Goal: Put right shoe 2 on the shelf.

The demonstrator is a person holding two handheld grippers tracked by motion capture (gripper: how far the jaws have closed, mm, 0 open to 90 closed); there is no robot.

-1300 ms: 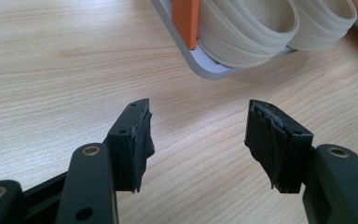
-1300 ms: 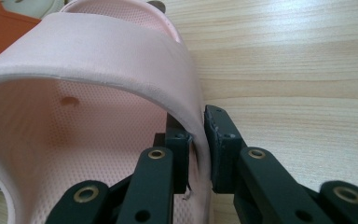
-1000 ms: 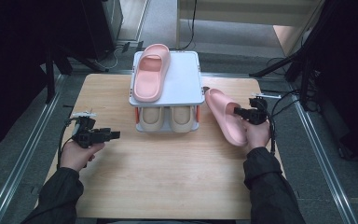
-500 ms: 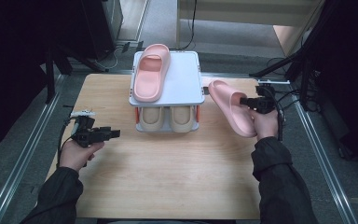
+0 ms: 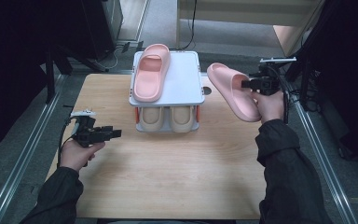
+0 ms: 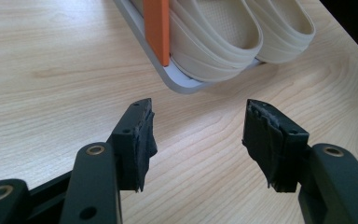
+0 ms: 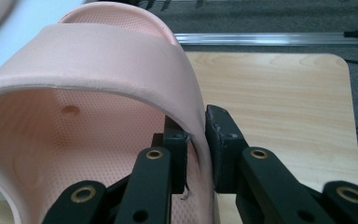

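My right gripper [image 5: 248, 84] [image 7: 196, 140] is shut on the strap of a pink slipper [image 5: 232, 91] [image 7: 98, 93] and holds it in the air right of the white two-level shoe rack [image 5: 189, 79]. A second pink slipper [image 5: 151, 71] lies on the left half of the rack's top shelf. Two beige slippers [image 5: 168, 117] [image 6: 228, 32] sit side by side on the lower shelf. Low over the table at the left, my left gripper [image 5: 114, 132] [image 6: 198, 135] stands open with nothing between its jaws, pointing toward the rack.
The wooden table [image 5: 168, 177] has bare room in front of the rack. Metal rails [image 5: 23, 154] run along both sides of the table. An orange post [image 6: 157, 28] holds up the rack's near corner. Cables trail behind the right hand.
The right hand has lifted the pink slipper off the table and up to the level of the rack's top shelf. The left hand has stayed in place.
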